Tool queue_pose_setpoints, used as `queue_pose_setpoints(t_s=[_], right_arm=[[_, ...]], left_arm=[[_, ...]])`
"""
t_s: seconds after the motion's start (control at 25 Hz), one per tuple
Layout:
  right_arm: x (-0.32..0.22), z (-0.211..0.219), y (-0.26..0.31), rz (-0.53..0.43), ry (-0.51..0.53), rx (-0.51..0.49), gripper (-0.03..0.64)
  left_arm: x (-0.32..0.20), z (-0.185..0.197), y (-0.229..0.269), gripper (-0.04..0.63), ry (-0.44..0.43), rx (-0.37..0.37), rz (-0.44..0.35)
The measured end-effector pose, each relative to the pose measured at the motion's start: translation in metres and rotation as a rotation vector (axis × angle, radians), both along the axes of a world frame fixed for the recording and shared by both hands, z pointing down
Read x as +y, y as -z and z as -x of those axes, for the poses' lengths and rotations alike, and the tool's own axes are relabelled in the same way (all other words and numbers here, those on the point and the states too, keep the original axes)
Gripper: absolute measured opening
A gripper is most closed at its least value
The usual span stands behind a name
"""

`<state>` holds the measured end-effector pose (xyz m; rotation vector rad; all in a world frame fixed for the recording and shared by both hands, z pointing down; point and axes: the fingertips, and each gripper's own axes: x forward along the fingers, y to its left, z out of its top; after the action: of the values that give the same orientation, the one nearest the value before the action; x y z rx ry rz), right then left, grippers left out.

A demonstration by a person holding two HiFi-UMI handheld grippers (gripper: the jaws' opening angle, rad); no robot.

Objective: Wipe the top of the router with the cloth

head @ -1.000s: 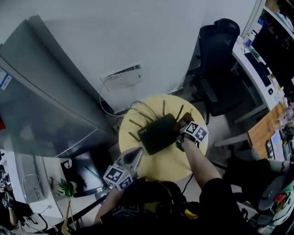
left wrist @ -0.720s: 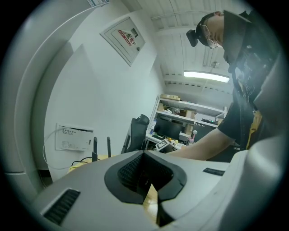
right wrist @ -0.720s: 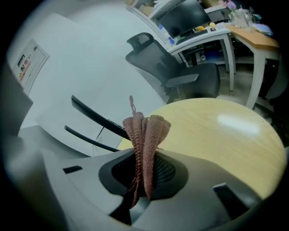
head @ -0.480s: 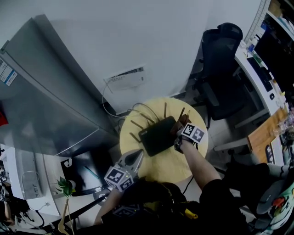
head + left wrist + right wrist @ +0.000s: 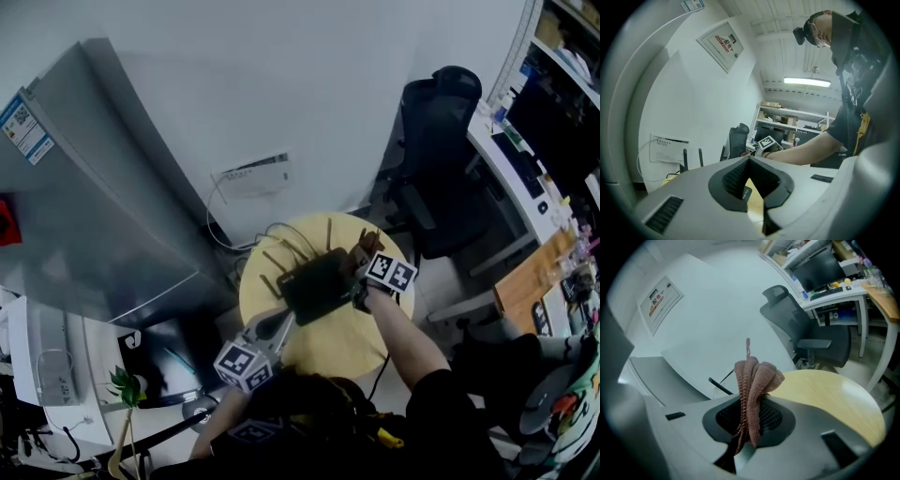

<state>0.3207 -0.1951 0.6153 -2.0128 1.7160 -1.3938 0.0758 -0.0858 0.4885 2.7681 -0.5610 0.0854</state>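
1. Round yellow table [image 5: 330,349] by the white wall carries the black router [image 5: 314,281], its antennas [image 5: 328,230] pointing up.
2. Over the last second the right gripper [image 5: 364,262] has barely shifted. It stays at the router's right edge, jaws pinching the brown knitted cloth [image 5: 754,376].
3. I judge the wipe is only working that end, with most of the top left to cover.
4. The left gripper [image 5: 750,159] waits near the router's front corner, jaws pressed together on nothing.
5. I see no container on the table.
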Motion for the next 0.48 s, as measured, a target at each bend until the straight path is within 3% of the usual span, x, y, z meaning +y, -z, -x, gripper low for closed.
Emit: queue_pose_setpoints(t_s=[0.48], right_arm=[[-0.003, 0.020, 0.053, -0.109, 0.080, 0.105, 0.066]], left_arm=[[0.008, 0.014, 0.013, -0.003, 0.039, 0.059, -0.025]])
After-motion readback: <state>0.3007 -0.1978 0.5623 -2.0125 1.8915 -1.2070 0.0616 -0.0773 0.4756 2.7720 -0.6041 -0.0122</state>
